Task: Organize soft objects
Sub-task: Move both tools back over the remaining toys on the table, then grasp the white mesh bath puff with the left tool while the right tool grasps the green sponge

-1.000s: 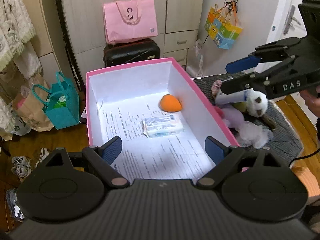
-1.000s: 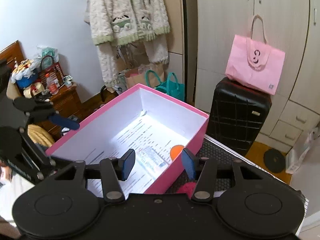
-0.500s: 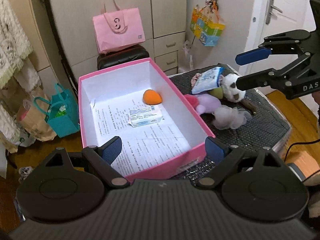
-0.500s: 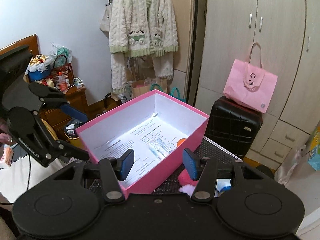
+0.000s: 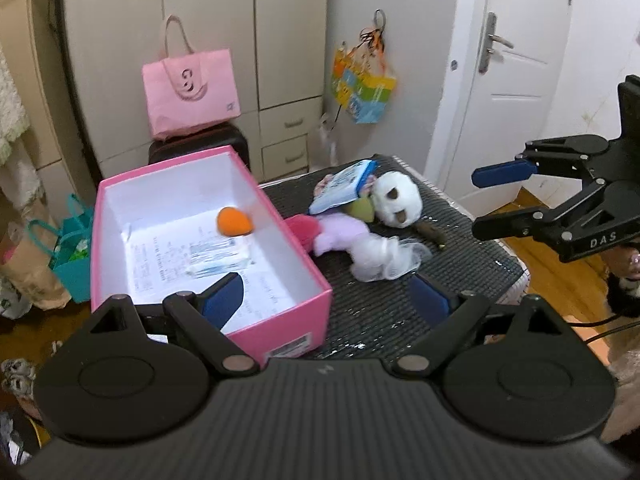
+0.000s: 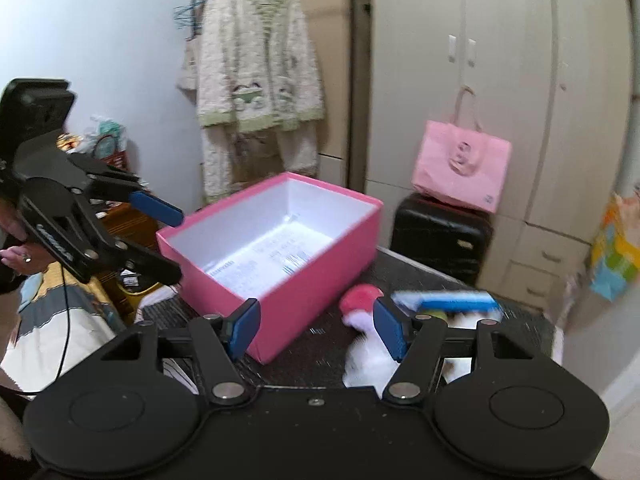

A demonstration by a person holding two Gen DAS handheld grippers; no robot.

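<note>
A pink box (image 5: pixel 280 322) stands on the left of a dark mat-covered table (image 5: pixel 460 268); inside lie an orange sponge (image 5: pixel 234 221) and a tissue pack (image 5: pixel 218 260). Right of the box is a pile: a white plush toy (image 5: pixel 396 200), a blue tissue pack (image 5: pixel 344 186), a lilac plush (image 5: pixel 340 232) and a white mesh puff (image 5: pixel 380 260). My left gripper (image 5: pixel 326 298) hangs open and empty over the box's near corner. My right gripper (image 6: pixel 316 328), with its jaws opening and nothing between them, hovers near the box's side and a red plush (image 6: pixel 360 298).
A pink tote bag (image 5: pixel 190 92) sits on a black suitcase (image 6: pixel 440 236) behind the box, against wardrobe doors. A cardigan (image 6: pixel 252 80) hangs at the back. Teal bags (image 5: pixel 74 256) stand on the floor left of the table. A white door (image 5: pixel 508 80) is to the right.
Both grippers have drawn back from the box, so more of the table and the pile shows. The right gripper's jaws have spread wider. The objects have stayed where they were.
</note>
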